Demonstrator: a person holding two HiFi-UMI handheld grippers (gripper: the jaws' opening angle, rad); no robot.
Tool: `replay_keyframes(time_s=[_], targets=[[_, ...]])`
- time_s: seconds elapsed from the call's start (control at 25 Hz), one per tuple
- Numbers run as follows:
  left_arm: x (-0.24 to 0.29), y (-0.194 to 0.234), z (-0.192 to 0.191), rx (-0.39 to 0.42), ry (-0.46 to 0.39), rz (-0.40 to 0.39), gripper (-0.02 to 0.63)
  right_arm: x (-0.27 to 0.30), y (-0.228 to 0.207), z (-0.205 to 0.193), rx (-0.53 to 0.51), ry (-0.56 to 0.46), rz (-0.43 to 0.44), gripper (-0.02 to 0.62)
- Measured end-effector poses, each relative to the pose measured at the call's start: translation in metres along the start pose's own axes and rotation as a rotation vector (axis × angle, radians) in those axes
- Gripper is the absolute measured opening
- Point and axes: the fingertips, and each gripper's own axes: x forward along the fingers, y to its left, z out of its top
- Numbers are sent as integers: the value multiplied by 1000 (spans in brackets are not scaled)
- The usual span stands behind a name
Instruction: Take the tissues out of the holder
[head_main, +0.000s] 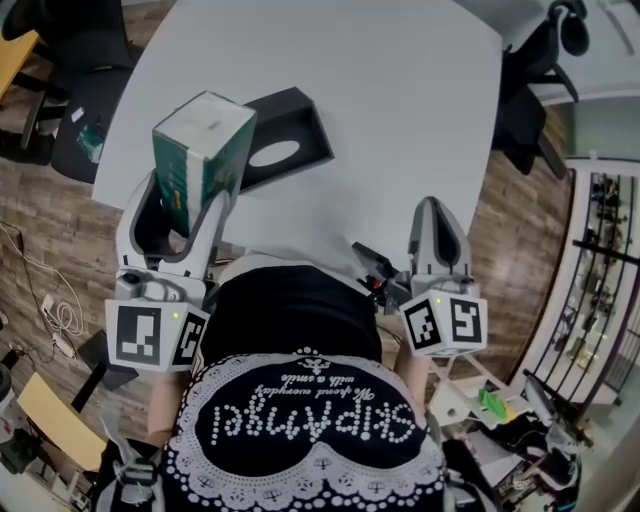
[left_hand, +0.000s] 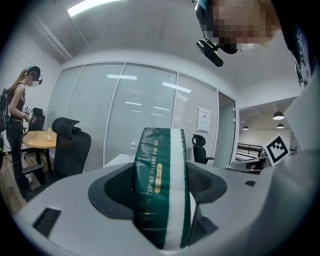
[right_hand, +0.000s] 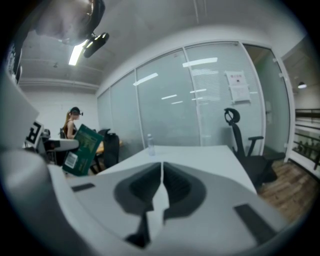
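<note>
Tissues (head_main: 203, 148) clamped in my left gripper (head_main: 183, 203), held clear of black holder (head_main: 300, 115), holder opening-up on table (head_main: 390, 110) I think, right gripper (head_main: 437, 207) jaws together.

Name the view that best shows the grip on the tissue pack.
Left gripper view: the tissue pack fills the gap, with both jaws pressed on its sides. Head view shows it held in the left gripper. Right gripper view shows it small, at far left.
</note>
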Motion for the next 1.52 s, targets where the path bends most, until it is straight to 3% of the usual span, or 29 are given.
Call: replay_keyframes(time_s=[1.52], targets=[[10, -13, 3, 14, 13, -57, 344, -10, -7, -2, -33, 30, -42, 34]])
